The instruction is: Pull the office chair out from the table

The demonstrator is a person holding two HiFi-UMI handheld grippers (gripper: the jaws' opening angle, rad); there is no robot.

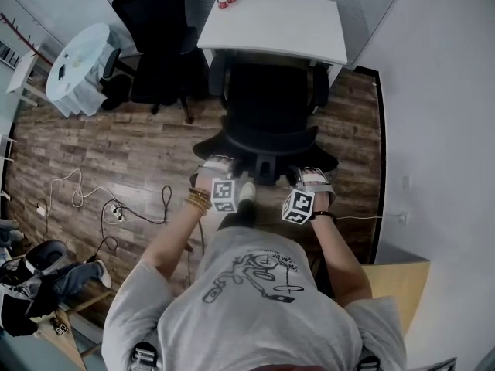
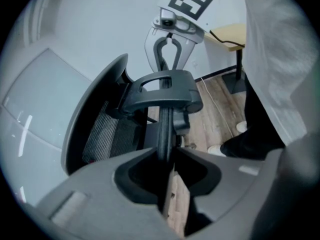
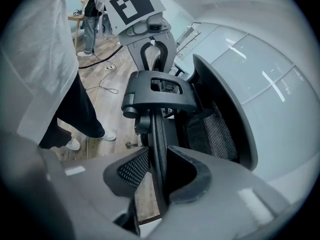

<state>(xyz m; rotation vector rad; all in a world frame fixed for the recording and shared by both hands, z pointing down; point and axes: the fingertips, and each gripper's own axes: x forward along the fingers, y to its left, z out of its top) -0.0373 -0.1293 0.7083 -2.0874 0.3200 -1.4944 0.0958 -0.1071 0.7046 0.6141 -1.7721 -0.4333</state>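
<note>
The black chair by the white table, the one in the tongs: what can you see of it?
The office chair is black, with a mesh backrest in a hard, plastic-looking frame, a bracket behind it and an armrest on each side. It stands upright on the wooden floor, facing the white table. The left tongs and right tongs each clamp the backrest's thin upper rim.
</note>
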